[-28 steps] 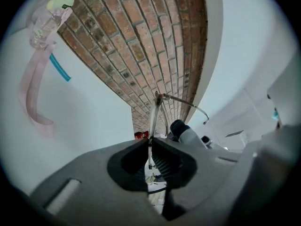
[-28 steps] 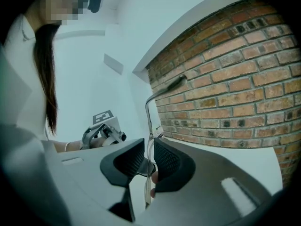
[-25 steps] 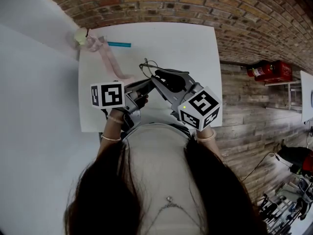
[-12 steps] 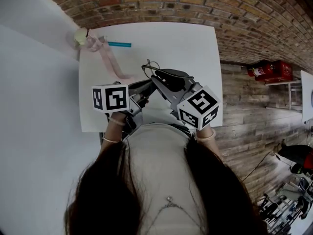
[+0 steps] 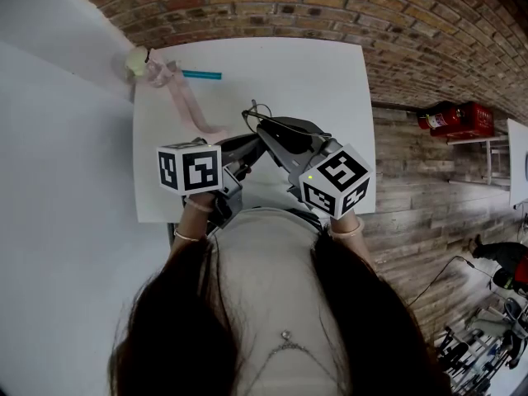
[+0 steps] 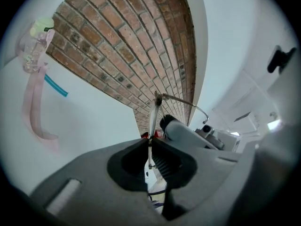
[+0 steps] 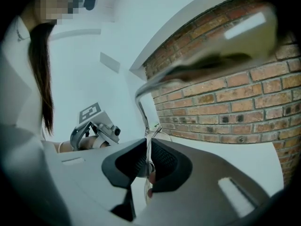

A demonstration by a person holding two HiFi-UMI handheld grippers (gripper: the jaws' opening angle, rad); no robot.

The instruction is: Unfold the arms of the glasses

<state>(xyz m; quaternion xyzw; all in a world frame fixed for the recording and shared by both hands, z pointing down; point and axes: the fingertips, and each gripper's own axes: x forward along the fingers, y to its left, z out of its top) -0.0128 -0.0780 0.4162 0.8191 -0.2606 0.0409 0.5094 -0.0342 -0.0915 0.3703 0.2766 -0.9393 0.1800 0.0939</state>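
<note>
In the head view most of the glasses [image 5: 252, 114] are hidden behind the two grey gripper bodies; only a thin wire loop shows above them, held up over the white surface [image 5: 330, 81]. In the right gripper view a lens sits so near the camera that it is a brownish blur across the top, and its outline cannot be made out.

The left hand-held gripper [image 6: 149, 142] is pressed together on a thin wire arm of the glasses, which runs up from the pads to a hinge, where a curved wire bends off toward the right. The right hand-held gripper [image 7: 146, 147] is also closed, pinching the wire frame just below that blurred lens.

Beyond the glasses and to the left, a pink strap [image 5: 186, 101] lies on the surface, leading to a clear bottle-like thing with a pale green cap [image 5: 139, 60] at the far corner. A teal stick [image 5: 200, 75] lies just beside the strap. A brick wall [image 5: 330, 11] stands beyond the glasses.
</note>
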